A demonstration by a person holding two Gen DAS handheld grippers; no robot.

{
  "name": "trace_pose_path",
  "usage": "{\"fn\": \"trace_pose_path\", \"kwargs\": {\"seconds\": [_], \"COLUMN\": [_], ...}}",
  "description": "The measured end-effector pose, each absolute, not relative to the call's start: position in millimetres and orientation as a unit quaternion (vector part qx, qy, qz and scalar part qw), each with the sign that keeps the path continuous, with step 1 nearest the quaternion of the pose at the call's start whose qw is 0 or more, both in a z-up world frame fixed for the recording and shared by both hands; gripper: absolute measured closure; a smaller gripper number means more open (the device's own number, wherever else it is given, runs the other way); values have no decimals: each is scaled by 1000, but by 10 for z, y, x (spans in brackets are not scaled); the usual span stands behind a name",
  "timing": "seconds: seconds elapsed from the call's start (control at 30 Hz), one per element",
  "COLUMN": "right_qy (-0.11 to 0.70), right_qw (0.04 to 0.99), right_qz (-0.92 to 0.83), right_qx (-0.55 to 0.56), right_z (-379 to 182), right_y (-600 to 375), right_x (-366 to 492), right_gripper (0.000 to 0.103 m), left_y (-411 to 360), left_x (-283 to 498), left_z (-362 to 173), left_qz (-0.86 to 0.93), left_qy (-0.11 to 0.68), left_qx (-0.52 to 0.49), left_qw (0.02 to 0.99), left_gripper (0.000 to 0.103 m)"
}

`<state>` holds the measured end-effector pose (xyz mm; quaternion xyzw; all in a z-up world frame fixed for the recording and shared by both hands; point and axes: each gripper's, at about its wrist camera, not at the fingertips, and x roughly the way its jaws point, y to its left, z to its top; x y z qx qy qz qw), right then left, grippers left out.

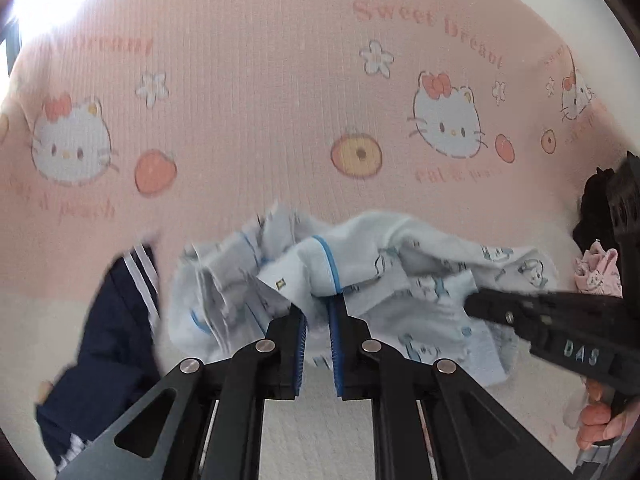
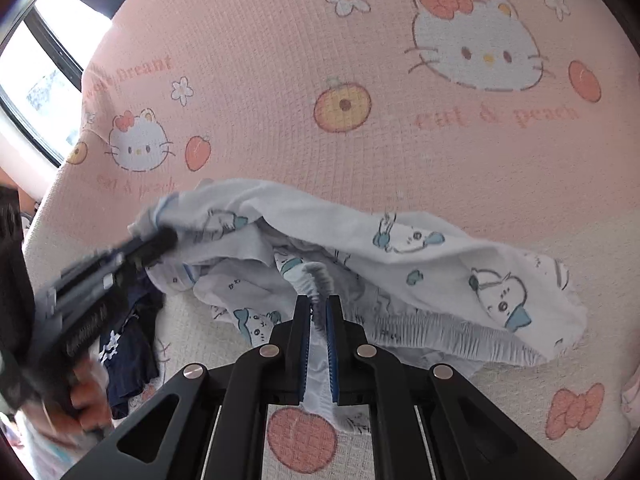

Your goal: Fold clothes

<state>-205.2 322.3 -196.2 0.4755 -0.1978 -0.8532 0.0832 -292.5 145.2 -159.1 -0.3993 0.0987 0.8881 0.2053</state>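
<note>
A light blue garment (image 1: pixel 420 248) with small cartoon prints, a blue trim and a ruffled elastic waistband lies crumpled and partly lifted over the pink bed cover. My left gripper (image 1: pixel 319 306) is shut on a fold of it beside the blue trim. My right gripper (image 2: pixel 319 308) is shut on the gathered waistband of the same garment (image 2: pixel 400 240). In the left wrist view the right gripper (image 1: pixel 474 304) reaches into the cloth from the right. The right wrist view shows the left gripper (image 2: pixel 166 240) biting the garment's left end, blurred.
A pink cover (image 2: pixel 280 60) printed with cats and peaches spreads under everything. A navy garment with white stripes (image 1: pixel 120 304) lies at the left, a small pink garment (image 1: pixel 598 276) and something black (image 1: pixel 592 208) at the right. A window (image 2: pixel 48 80) is far left.
</note>
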Motion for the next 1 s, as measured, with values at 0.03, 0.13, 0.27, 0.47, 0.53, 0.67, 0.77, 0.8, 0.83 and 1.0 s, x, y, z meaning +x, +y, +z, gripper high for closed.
{"fn": "trace_pose_path", "kwargs": {"seconds": [0.03,0.13,0.27,0.47,0.53,0.67,0.77,0.8,0.83,1.0], "right_qy": [-200,-197,-193,-177,-176,-173,-181,-182,-181,-185], "right_qw": [85,84,89,105,114,114,121,123,120,109], "right_qz": [-851,-849,-848,-846,-844,-838,-835,-835,-836,-832], "right_qx": [478,484,485,491,493,506,506,505,504,511], "right_z": [-1977,-2015,-2025,-1977,-1963,-1969,-1977,-1982,-1984,-2012], "right_y": [3231,3219,3208,3154,3128,3083,3063,3053,3045,3047], "right_x": [-2048,-2038,-2035,-2062,-2072,-2143,-2175,-2182,-2189,-2232], "right_gripper": [97,97,97,96,96,81,75,75,75,75], "left_y": [1457,1461,1436,1563,1613,1632,1642,1654,1667,1635], "left_x": [-2980,-3156,-3394,-3439,-3512,-3692,-3802,-3825,-3845,-3904], "left_z": [-1563,-1506,-1524,-1520,-1524,-1466,-1387,-1378,-1374,-1416], "left_qz": [891,894,888,894,891,893,898,899,899,893], "left_qy": [109,126,109,164,172,170,172,178,185,179], "left_qx": [-394,-386,-404,-378,-380,-380,-373,-369,-366,-384], "left_qw": [200,189,189,177,178,173,160,156,152,153], "left_gripper": [94,94,94,97,97,97,97,97,97,95]}}
